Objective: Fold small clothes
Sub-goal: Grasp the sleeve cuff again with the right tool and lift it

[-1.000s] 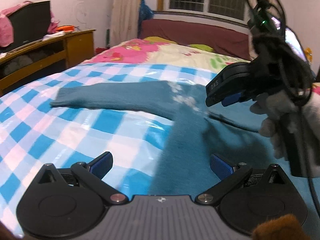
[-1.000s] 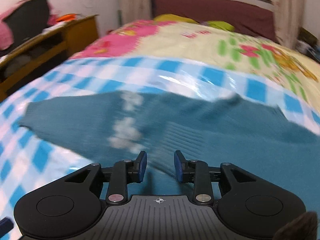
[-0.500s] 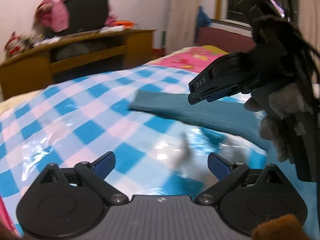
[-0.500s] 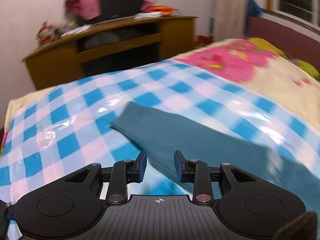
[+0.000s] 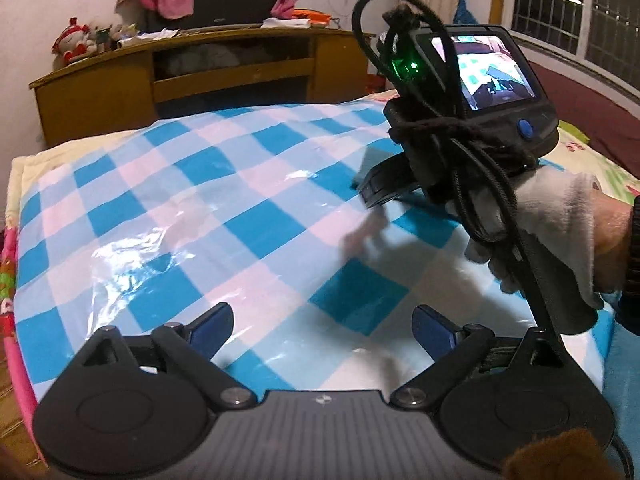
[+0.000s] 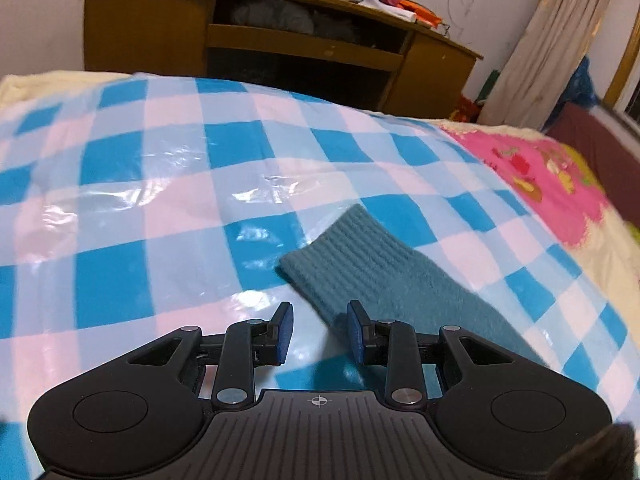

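Two grippers are in view: the left gripper [image 5: 322, 326] near the bottom of its own view, and the right gripper [image 6: 319, 332], held in one white-gloved hand [image 5: 556, 236]. One teal sleeve [image 6: 372, 276] lies on one blue-and-white checked sheet [image 6: 160, 208]. Far behind stands one wooden cabinet [image 6: 280, 36]. One small screen [image 5: 492, 68] sits on the right gripper's rig. One stuffed toy [image 5: 74, 40] sits far left on the cabinet top.
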`<state>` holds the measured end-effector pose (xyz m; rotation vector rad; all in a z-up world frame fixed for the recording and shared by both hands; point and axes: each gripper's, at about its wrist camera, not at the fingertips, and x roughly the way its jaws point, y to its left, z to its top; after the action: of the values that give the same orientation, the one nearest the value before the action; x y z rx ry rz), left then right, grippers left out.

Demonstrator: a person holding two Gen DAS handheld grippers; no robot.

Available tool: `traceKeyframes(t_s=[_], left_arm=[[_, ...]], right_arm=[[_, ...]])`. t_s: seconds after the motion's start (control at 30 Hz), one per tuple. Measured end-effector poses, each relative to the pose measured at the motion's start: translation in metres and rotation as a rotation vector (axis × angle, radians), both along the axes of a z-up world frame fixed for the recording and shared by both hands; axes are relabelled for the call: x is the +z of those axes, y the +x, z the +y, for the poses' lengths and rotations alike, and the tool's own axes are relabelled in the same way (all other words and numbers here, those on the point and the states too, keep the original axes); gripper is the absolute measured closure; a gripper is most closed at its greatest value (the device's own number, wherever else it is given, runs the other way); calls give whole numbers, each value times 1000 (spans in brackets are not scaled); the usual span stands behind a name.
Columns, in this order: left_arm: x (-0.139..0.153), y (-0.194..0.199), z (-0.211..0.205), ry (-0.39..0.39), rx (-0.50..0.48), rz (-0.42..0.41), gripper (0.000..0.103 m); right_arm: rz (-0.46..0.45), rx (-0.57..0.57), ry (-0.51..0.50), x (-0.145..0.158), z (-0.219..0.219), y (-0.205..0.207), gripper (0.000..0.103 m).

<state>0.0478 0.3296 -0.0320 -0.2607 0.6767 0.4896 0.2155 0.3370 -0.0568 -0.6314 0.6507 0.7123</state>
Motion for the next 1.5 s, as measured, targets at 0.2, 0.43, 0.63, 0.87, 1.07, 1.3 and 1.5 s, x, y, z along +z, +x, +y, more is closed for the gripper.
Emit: traceKeyframes(t_s=[0.2, 0.43, 0.63, 0.87, 1.07, 1.3, 1.5], left_arm=[[11, -2, -7, 14, -14, -19, 3], [40, 3, -41, 64, -97, -81, 3], [41, 2, -42, -8, -114, -118, 3], [15, -4, -5, -1, -39, -57, 4], [0, -3, 19, -47, -2, -42, 4], [6, -7, 13, -37, -4, -40, 4], [30, -2, -10, -5, -48, -79, 4]], right_arm=[[49, -75, 110, 26, -23, 14, 103], [50, -189, 342, 104, -100, 27, 103], [41, -27, 254, 100, -87, 5, 95], [42, 77, 40, 24, -9, -7, 83], [-12, 21, -46, -12, 15, 9, 81], [15, -78, 86, 10, -5, 21, 97], [-2, -170, 319, 84, -65, 27, 98]])
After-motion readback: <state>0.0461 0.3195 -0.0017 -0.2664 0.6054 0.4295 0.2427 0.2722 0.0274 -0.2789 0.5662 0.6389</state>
